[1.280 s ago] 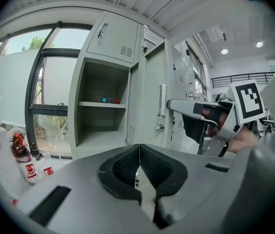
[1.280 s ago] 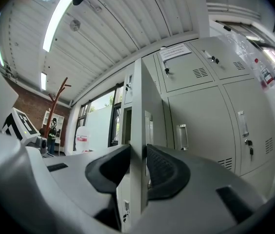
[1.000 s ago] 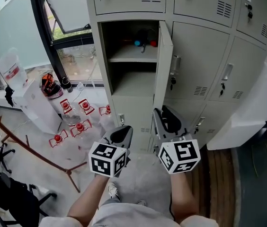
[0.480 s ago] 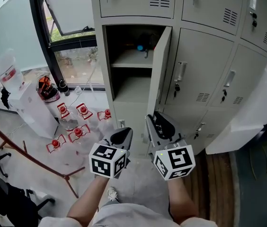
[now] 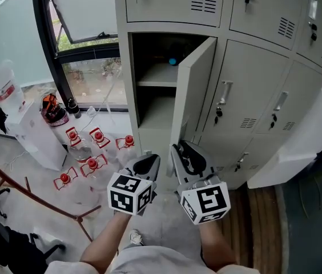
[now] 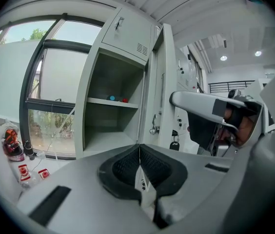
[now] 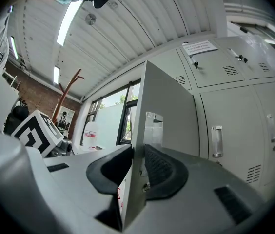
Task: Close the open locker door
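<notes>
The grey locker door (image 5: 193,90) stands half open, hinged on its right, in front of an open compartment (image 5: 155,104) with a shelf. Small blue and red things (image 6: 116,98) lie on that shelf. My right gripper (image 5: 185,153) is at the door's lower free edge. In the right gripper view the door's edge (image 7: 163,106) runs between the jaws of the right gripper (image 7: 136,167), which are closing, with both pads against the sheet. My left gripper (image 5: 144,165) hovers just left of it, shut and empty, as the left gripper view shows (image 6: 140,162).
Closed lockers (image 5: 252,96) fill the wall to the right and above. Several red-capped bottles (image 5: 92,164) stand on the floor at left beside a white box (image 5: 32,133) and the window. A brown pole (image 5: 35,198) slants across the lower left. A white bulky thing (image 5: 298,147) sits right.
The door's free edge has swung left, towards the compartment, and my right gripper has moved left with it. The left gripper has stayed put.
</notes>
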The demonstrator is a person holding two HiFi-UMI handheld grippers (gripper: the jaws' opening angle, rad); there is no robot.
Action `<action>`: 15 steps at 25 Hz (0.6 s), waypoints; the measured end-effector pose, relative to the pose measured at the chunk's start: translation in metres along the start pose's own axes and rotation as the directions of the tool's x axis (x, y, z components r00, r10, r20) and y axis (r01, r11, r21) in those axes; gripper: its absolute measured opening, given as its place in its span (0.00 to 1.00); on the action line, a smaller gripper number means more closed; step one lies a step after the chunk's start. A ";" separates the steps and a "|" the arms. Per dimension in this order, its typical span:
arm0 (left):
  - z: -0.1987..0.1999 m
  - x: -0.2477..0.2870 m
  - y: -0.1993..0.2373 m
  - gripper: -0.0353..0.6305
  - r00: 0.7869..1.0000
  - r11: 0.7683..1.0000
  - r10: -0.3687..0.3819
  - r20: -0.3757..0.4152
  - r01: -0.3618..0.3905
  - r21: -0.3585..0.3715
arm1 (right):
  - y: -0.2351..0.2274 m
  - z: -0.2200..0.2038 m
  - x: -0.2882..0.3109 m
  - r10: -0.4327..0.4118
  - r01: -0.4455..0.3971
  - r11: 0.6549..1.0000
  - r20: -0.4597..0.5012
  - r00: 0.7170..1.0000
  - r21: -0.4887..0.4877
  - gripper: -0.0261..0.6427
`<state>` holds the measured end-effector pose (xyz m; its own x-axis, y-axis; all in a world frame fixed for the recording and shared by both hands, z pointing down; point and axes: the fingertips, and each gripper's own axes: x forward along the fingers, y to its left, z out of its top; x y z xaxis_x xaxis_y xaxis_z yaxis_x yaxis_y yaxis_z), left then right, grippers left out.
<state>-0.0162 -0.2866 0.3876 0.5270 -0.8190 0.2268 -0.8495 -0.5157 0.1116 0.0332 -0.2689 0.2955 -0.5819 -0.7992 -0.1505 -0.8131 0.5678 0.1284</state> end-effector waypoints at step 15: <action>0.003 0.010 0.039 0.07 0.999 0.999 -0.037 0.010 0.037 -0.020 | 0.017 -0.002 0.029 -0.054 0.054 0.998 -0.009 0.999 -0.030 0.15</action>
<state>-0.0446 -0.3157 0.3910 0.5584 -0.8017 0.2132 -0.8295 -0.5409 0.1390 0.0026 -0.2834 0.2954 -0.5371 -0.8303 -0.1487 -0.8422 0.5179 0.1497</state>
